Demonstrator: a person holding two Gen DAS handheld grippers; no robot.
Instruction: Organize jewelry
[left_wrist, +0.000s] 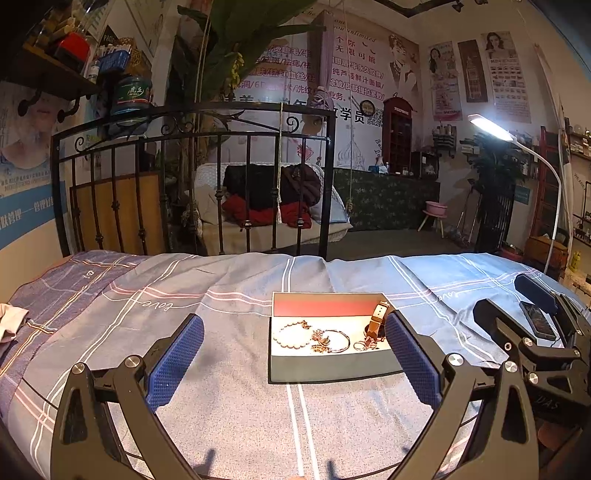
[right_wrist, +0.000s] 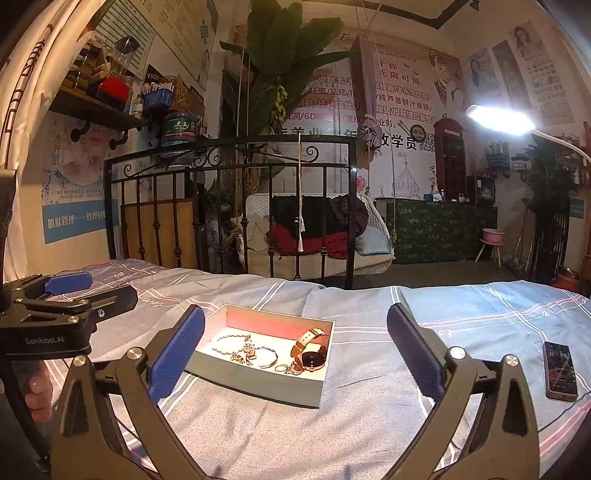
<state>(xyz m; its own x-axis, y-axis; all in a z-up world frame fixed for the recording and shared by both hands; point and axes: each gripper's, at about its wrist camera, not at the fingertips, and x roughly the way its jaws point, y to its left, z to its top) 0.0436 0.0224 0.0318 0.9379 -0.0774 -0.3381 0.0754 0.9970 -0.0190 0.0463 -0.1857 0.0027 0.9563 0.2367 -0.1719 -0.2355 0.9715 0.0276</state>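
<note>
Blue-padded fingers (left_wrist: 173, 363) of the left gripper (left_wrist: 295, 354) fill the bottom of the left wrist view, spread wide apart and holding nothing. Between them lies a bedsheet (left_wrist: 221, 406), grey-blue with white and pink stripes. A shallow box (left_wrist: 328, 369) sits on the sheet just ahead, closer to the right-hand finger, whose tip overlaps the box's right edge in this view. Inside the box lie a pale bead bracelet (left_wrist: 291, 334) at the left, a thin bangle (left_wrist: 338, 339) near the middle with small gold pieces around it, and a watch (left_wrist: 376, 321) with a tan strap leaning at the right. To the right, the right gripper (left_wrist: 532, 321) hovers above the sheet, and a phone (left_wrist: 537, 319) shows past it. A black iron bedframe (left_wrist: 192, 184) rises behind the bed.

From the right wrist view, the right gripper (right_wrist: 295, 354) also has its fingers (right_wrist: 413, 354) released and wide, gripping nothing. The box (right_wrist: 258, 380) rests on the bedsheet (right_wrist: 369, 406) ahead and left of centre, near the left finger. The bead bracelet (right_wrist: 225, 343), bangle (right_wrist: 267, 356) and watch (right_wrist: 312, 354) lie inside it. The phone (right_wrist: 559, 371) lies flat on the sheet at the right. At the left edge the left gripper (right_wrist: 74, 291) appears, with a hand (right_wrist: 37, 395) below it on the handle. A white lamp (right_wrist: 498, 120) shines at the upper right.
</note>
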